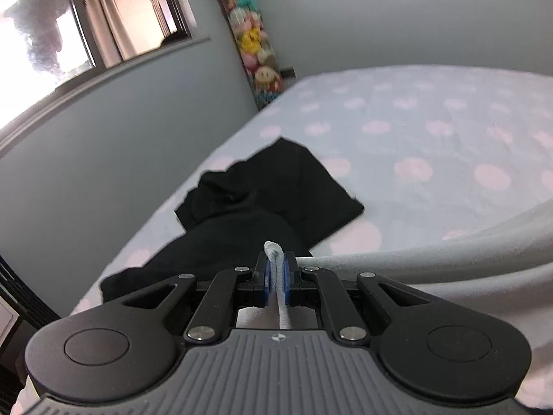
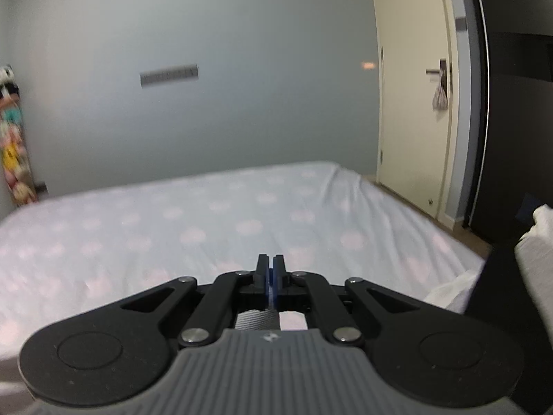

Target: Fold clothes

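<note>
Here, dotted bed sheet, grey wall, cream door

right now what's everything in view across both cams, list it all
bed sheet: one, pale blue with pink dots, covers the bed
black garment: one, on the bed's left part
light grey garment: one, stretches right from the left gripper
plush toy column: one, multicoloured, room corner
window: one, dark frame, left wall
door: one, cream, right of the bed
left gripper: black, blue pads, shut on the grey cloth
right gripper: black, shut, grey fabric under its jaws
</note>
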`<action>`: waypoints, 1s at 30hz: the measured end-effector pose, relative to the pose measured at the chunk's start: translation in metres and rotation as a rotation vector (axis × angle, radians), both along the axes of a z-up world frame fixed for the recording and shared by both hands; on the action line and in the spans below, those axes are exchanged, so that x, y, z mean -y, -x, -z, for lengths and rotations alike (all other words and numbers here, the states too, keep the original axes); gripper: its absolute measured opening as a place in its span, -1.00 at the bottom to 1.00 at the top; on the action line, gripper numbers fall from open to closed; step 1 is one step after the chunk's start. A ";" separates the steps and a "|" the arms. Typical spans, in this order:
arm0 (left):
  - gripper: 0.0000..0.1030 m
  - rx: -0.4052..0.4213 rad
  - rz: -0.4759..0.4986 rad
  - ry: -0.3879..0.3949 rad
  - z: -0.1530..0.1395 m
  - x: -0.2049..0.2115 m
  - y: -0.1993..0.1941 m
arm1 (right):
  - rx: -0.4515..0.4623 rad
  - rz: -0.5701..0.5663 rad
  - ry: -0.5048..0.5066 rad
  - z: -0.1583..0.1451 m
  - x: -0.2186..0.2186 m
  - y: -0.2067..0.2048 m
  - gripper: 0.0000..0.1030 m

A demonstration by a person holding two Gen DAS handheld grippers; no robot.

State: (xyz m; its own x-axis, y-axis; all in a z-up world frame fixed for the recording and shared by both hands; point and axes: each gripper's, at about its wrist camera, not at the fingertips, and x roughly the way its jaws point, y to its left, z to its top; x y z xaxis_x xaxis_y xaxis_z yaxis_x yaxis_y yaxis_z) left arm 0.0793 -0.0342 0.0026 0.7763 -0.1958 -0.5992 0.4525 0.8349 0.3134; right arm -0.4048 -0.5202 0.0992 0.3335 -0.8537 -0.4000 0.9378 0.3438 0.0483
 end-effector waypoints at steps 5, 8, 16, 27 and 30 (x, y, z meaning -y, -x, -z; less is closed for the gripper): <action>-0.89 0.034 -0.003 -0.040 0.007 0.028 -0.027 | -0.063 0.016 -0.007 0.022 0.050 -0.041 -0.96; -0.89 0.069 -0.022 -0.080 0.006 0.047 -0.047 | -0.116 0.052 0.065 0.024 0.070 -0.072 -1.00; -0.89 -0.113 -0.041 -0.181 0.062 0.068 -0.090 | -0.128 -0.016 -0.148 0.070 0.139 -0.130 -0.99; -0.89 -0.163 -0.042 -0.191 0.080 0.053 -0.090 | -0.132 -0.215 -0.434 0.147 0.129 -0.137 -0.11; -0.88 -0.169 -0.055 -0.184 0.078 0.050 -0.086 | -0.070 -0.234 -0.524 0.159 0.126 -0.135 -0.14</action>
State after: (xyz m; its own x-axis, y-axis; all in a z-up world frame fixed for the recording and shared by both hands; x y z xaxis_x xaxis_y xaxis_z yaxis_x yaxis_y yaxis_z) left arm 0.1654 -0.0845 -0.0751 0.6684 -0.0315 -0.7431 0.4669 0.7955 0.3863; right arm -0.2700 -0.6461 -0.0600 0.4476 -0.4425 -0.7771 0.8466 0.4896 0.2088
